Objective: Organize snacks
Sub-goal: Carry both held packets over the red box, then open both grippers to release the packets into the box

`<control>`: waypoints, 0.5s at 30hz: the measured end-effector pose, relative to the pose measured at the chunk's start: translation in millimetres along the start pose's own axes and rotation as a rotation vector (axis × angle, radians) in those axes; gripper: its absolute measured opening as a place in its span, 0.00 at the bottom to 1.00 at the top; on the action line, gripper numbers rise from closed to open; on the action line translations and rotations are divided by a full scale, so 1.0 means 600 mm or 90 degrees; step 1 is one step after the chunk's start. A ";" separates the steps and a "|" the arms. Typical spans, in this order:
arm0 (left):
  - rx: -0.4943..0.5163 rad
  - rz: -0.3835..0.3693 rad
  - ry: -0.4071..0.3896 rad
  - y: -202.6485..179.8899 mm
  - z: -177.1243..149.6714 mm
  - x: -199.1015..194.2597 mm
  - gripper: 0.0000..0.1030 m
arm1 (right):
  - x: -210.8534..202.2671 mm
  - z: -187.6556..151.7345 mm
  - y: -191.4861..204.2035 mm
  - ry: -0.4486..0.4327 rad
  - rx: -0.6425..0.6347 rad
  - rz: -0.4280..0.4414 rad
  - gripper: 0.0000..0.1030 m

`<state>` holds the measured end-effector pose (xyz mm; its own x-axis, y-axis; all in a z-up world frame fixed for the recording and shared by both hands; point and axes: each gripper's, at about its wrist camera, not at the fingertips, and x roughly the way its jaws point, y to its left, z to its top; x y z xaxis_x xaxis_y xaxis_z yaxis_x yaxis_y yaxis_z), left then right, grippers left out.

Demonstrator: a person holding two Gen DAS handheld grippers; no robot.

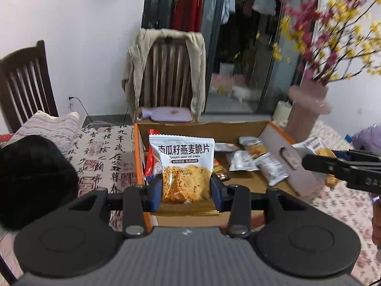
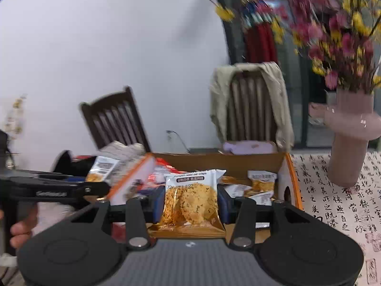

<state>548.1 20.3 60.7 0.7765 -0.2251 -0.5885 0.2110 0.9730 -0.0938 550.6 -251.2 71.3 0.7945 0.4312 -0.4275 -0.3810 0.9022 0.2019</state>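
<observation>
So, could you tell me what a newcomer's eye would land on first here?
Probably the crisp packet clamped in the left claw and its twin in the right claw, both above the open cardboard box. Next, the pink vase of flowers beside the box.

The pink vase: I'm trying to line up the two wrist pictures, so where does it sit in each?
Left wrist view: the pink vase stands at the right, behind the cardboard box's far right corner, under blurred flowers.
Right wrist view: the pink vase is at the far right edge, on the calligraphy cloth beside the box.
Shared landmark: the chair draped with a beige jacket behind the box.
</observation>
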 end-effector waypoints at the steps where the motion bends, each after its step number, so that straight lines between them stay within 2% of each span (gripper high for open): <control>1: 0.005 0.007 0.003 0.002 0.000 0.011 0.40 | 0.028 0.004 -0.008 0.011 0.004 -0.011 0.42; 6: 0.053 0.053 0.006 -0.003 -0.015 0.087 0.40 | 0.127 -0.004 -0.042 0.054 0.021 -0.050 0.42; 12: 0.071 0.046 0.026 -0.003 -0.030 0.136 0.42 | 0.194 -0.029 -0.048 0.105 -0.008 -0.075 0.43; 15: 0.073 0.034 0.017 -0.005 -0.030 0.133 0.51 | 0.211 -0.034 -0.050 0.116 -0.014 -0.082 0.45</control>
<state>598.6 0.6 -0.6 0.7725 -0.1702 -0.6117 0.2377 0.9709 0.0300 653.0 -223.6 -6.7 0.7399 0.3029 -0.6007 -0.2934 0.9488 0.1171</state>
